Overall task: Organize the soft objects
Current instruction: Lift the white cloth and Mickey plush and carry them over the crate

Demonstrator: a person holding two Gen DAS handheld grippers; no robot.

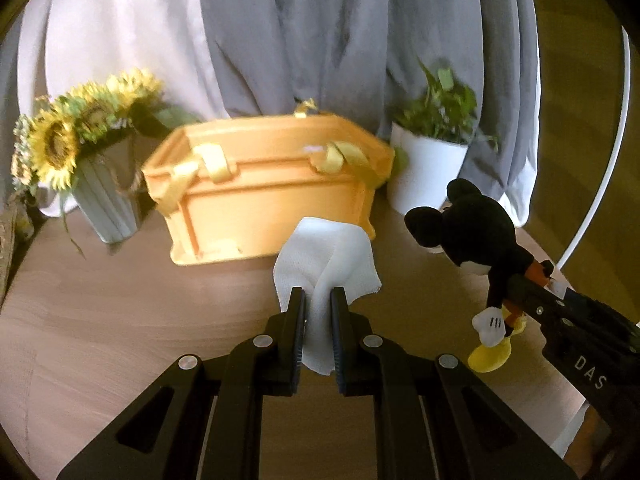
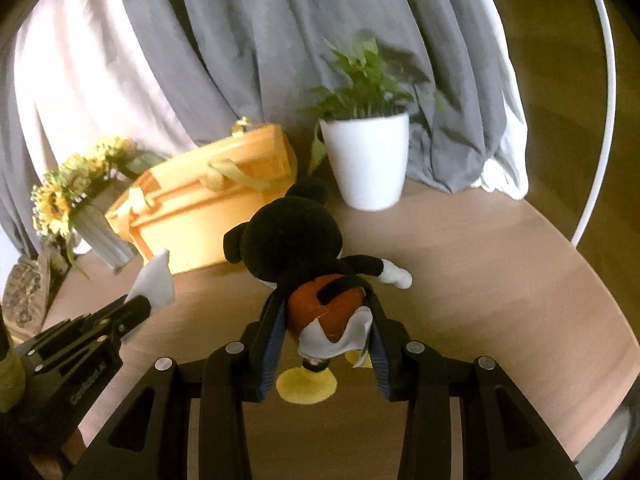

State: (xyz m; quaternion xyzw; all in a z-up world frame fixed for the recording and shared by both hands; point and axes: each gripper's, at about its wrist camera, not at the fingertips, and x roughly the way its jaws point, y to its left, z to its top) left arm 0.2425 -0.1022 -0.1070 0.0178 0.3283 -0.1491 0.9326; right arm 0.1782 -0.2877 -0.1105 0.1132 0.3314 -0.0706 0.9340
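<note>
My left gripper (image 1: 318,294) is shut on a white cloth (image 1: 326,258) and holds it above the table in front of the orange basket (image 1: 264,196). The cloth fans out beyond the fingertips. My right gripper (image 2: 324,304) is shut on a Mickey Mouse plush (image 2: 296,240), clamped at its red shorts, head pointing away toward the basket (image 2: 200,216). In the left wrist view the plush (image 1: 476,232) hangs at the right, held by the right gripper (image 1: 524,288). The left gripper with the cloth (image 2: 154,280) shows at lower left in the right wrist view (image 2: 134,308).
A sunflower vase (image 1: 108,200) stands left of the basket and a white potted plant (image 1: 424,172) stands to its right, on a round wooden table (image 1: 120,320). Grey and white curtains (image 1: 300,40) hang behind. The table's edge curves at the right (image 2: 560,280).
</note>
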